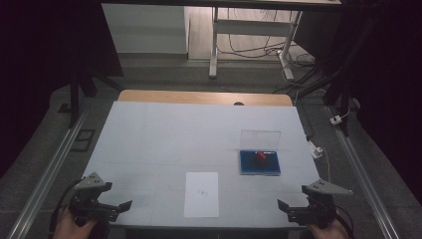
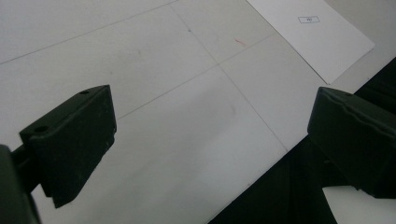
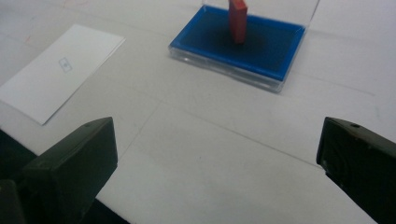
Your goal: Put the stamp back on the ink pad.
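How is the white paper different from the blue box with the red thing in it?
The white paper is a thin flat sheet with a tiny printed mark; the blue box is a shallow clear-walled tray with a clear lid standing open behind it. The paper carries nothing, while the box holds an upright red block. The paper lies nearer the table's front edge, the box farther back and right. Both are rectangles resting on the white table.

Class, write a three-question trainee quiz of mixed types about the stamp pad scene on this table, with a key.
1. True or false: the small red stamp block stands in the blue ink pad inside the clear plastic case.
2. Which gripper is nearer that case: A left gripper, B right gripper?
3. Fill in: the white paper sheet lies flat on the ___.

Key: 1 true; 2 B; 3 table.
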Motion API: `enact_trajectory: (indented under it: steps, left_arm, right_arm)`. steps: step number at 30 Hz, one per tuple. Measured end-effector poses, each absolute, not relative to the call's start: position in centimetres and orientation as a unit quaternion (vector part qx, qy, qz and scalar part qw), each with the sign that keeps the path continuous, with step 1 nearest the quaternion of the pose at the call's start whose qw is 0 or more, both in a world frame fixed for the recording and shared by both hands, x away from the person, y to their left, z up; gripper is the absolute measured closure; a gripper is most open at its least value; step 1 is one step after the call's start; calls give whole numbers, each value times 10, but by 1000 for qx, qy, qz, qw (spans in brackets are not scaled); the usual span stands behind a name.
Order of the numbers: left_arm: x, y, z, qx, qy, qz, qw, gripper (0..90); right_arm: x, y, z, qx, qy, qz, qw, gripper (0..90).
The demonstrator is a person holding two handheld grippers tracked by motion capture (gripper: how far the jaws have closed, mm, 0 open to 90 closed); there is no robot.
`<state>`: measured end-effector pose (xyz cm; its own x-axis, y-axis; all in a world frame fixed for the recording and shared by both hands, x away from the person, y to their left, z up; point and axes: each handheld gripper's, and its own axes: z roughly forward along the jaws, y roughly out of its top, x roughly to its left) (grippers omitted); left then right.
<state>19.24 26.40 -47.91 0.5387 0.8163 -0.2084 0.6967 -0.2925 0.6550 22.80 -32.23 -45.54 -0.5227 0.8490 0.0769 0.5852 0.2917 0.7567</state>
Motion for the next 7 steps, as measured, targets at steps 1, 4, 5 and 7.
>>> enact_trajectory:
  steps: [1,4,5,7]
  left_arm:
    - [192,264,-479,800,473,83,360,20]
    - [193,265,-479,799,474,82,362,20]
    - [193,265,-479,798,474,82,363,20]
    - [193,264,-479,798,473,81,364,19]
  right_arm:
    - [227,-322,-455,457,784,383,175,0]
    - [229,-322,-456,462,786,373,173,0]
    - [229,-321,-457,464,785,372,172,0]
    - [229,-321,-457,460,789,368,175,0]
